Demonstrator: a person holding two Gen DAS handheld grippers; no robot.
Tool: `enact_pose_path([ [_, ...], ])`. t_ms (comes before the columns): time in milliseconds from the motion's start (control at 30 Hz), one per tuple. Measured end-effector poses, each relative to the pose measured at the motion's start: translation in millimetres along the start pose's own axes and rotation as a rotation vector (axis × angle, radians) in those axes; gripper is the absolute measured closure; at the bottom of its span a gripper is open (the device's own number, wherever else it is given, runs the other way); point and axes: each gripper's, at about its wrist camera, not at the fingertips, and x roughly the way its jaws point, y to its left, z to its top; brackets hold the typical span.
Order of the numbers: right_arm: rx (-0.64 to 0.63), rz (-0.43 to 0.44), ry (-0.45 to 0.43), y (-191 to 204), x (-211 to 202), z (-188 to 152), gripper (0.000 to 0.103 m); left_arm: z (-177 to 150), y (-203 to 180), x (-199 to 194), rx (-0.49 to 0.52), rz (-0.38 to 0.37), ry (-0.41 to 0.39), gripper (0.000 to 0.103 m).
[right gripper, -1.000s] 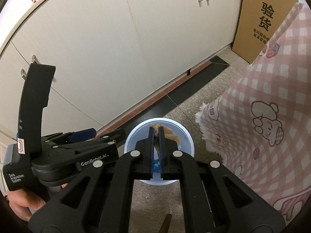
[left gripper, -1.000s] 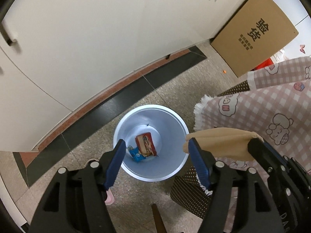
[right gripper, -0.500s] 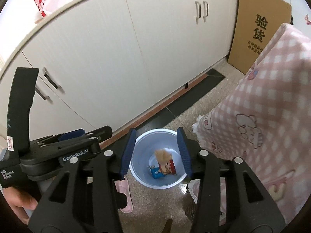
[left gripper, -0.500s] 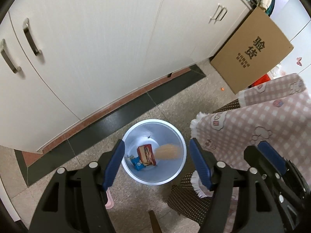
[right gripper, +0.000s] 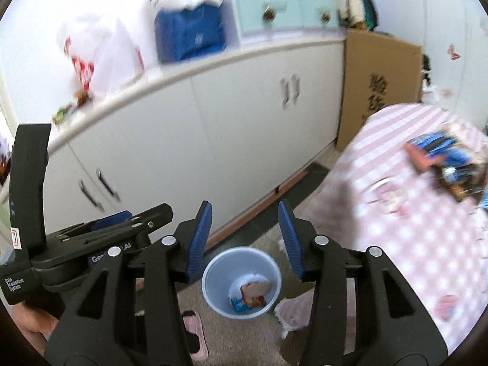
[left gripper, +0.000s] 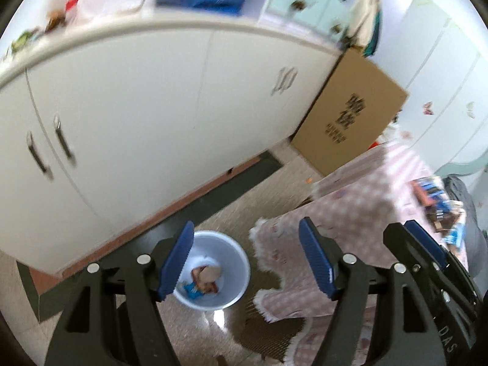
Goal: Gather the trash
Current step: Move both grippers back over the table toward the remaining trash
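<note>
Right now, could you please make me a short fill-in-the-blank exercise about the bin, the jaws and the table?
1. The blue bin stands on the ____.
2. The jaws of the right gripper are ____.
3. More wrappers lie on the pink checked ____.
4. The brown cardboard box leans against the white ____.

Missing words: floor; open; tablecloth; cabinet

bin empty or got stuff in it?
Not empty. The bin stands upright on the floor with a few wrappers at the bottom, mostly unfilled. Both views show them.
</note>
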Motion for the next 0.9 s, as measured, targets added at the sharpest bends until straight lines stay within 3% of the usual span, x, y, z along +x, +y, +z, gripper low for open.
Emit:
enact_pose_path([
  [200, 0.075, -0.087, -0.109, -61, -67, 11, 0.054, 0, -79, -25, 0.139, -0.072, -0.055, 0.03],
  [467, 0.235, -0.241, -0.184, -168, -127, -1, 0.05, -24, -208, -20, 0.399, -0.159, -0.055, 0.03],
  [700, 0.375, -0.366, -0.192, -261, -145, -19, 0.04, -41, -289, -4, 0.573, -0.171, -0.056, 0.03],
  [767, 0.401, -0.38, -0.165, -283, -140, -19, 0.034, -40, -302, 2, 0.596, -0.169, -0.058, 0.03],
  [900, 0.421, -0.375, -0.115, -309, -122, -14, 0.033, -35, -319, 10, 0.604, -0.181, -0.064, 0.03],
])
